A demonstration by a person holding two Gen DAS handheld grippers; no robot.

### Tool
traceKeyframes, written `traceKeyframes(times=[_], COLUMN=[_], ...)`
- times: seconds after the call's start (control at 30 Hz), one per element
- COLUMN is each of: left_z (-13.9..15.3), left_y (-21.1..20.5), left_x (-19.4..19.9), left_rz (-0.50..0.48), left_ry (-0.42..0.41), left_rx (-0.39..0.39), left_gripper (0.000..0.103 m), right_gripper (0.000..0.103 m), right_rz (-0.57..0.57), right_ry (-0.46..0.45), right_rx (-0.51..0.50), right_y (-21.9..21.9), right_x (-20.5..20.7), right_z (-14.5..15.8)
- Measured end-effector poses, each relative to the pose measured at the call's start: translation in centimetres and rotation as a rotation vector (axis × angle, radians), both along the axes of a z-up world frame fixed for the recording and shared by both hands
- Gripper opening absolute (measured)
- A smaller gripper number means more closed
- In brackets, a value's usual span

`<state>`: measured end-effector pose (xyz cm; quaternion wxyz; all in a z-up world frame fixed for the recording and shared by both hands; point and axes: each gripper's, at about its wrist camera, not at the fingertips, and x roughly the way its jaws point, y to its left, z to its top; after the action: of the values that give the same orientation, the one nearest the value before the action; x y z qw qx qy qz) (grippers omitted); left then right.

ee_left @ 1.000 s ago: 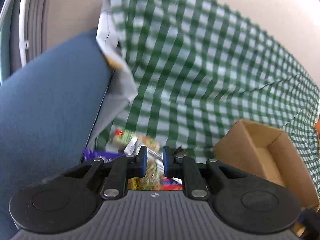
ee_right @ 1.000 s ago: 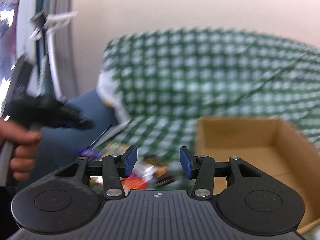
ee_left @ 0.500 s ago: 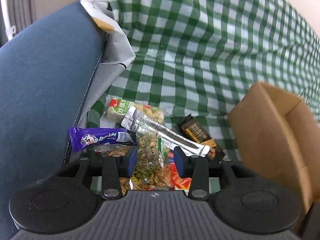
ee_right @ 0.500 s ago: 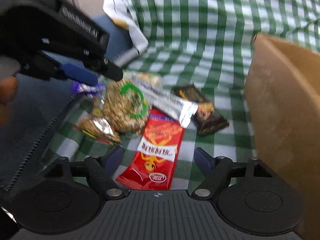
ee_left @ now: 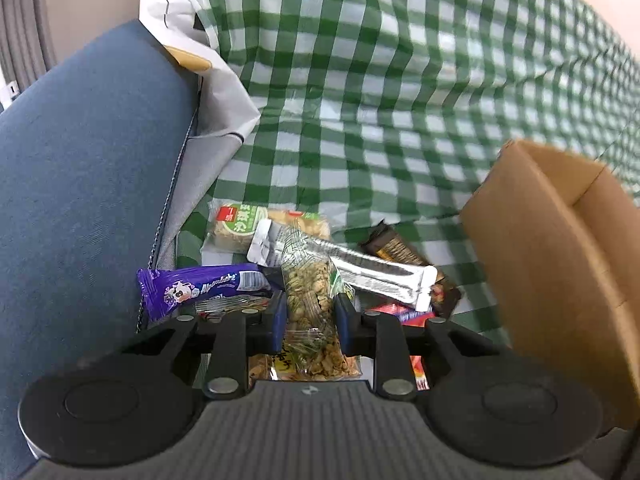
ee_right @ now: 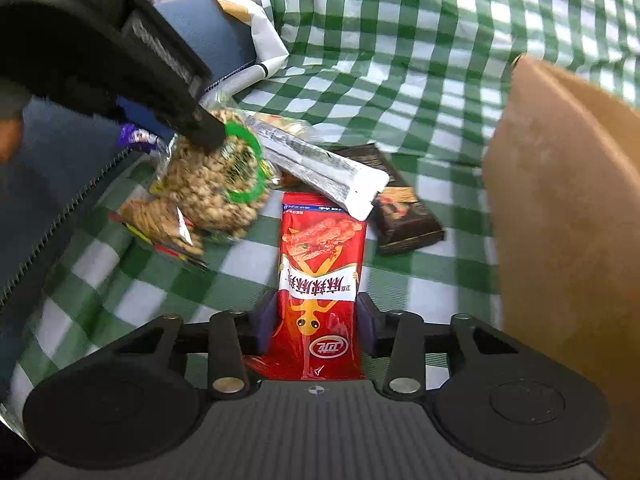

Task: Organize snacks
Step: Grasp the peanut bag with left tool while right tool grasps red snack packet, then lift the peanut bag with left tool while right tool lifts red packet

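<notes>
Red snack packet (ee_right: 320, 280), yellow lizard figure, white band of lettering.

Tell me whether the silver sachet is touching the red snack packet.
Touching. The right wrist view shows the silver sachet lying with its white sealed end overlapping the top edge of the red snack packet, no cloth showing between them.

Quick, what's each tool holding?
Left tool: just closed on the clear nut bag.
Right tool: just closed on the red snack packet.

Between the right gripper's (ee_right: 316, 326) matt black plastic arms lies a glossy red foil packet (ee_right: 320, 280), beside a matt brown cardboard box (ee_right: 560, 240) on checked cloth (ee_right: 400, 40).
</notes>
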<state>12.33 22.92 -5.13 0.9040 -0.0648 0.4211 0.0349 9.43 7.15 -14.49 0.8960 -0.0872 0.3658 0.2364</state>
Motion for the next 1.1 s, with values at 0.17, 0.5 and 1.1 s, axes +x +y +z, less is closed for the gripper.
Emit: traceKeyframes(times=[0.17, 0.5, 1.1], left_z=[0.0, -2.2, -4.7], left_y=[0.3, -1.0, -6.0], left_x=[-2.0, -3.3, -1.6], left_rz=[-0.106, -0.136, -0.294], left_ry=[0.037, 0.226, 0.354], left_rx=[-0.103, -0.037, 0.108], left_gripper=[0.028, 0.048, 0.087], right_gripper=[0.042, 0.044, 0.062], right_rz=[0.021, -0.030, 0.000], right_ry=[0.019, 0.183, 0.151], right_rx=[-0.006, -0.035, -0.040], right_y=[-1.7, -4.8, -4.5], right_x=[-2.3, -5.4, -4.7], right_z=[0.6, 0.7, -0.7])
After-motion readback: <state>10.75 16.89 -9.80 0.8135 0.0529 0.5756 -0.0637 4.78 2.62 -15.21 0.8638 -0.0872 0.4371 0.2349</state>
